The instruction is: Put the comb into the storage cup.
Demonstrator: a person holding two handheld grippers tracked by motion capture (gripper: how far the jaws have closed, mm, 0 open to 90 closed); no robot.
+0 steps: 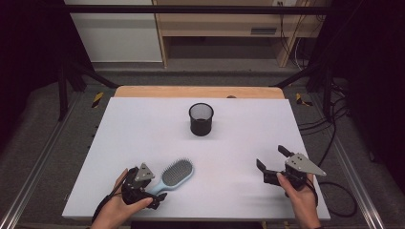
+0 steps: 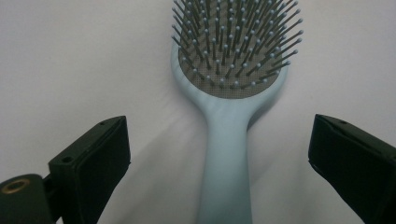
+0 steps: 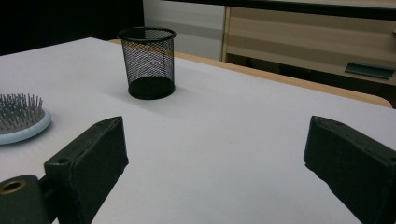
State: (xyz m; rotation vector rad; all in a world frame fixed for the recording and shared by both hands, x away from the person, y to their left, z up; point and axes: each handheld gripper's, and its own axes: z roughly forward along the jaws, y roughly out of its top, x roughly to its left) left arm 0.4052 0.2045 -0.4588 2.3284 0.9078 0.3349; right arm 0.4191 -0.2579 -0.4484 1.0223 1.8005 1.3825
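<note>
1. The jaws of the left gripper (image 2: 219, 154) stand wide apart, 1 on each side of the hairbrush (image 2: 229, 93) handle and clear of it, so nothing is held. No earlier picture bears on how they got there; they are simply spread now.
2. The right gripper (image 3: 215, 154) is spread just as wide over bare table (image 3: 243, 121), with nothing between its jaws.
3. In the high view the left gripper (image 1: 160, 193) sits at the near left edge of the white tabletop, right at the end of the light blue hairbrush (image 1: 175, 174), which lies flat, bristles up, head pointing away and to the right.
4. The right gripper (image 1: 271, 159) hovers near the right edge, well apart from the brush.
5. Farther back, near the table's middle, stands a black mesh cup (image 1: 201, 119), upright and apparently empty.
6. My reading: the brush likely belongs in the cup. It is not yet gripped, so the grasp, lift, carry and drop all remain.
</note>
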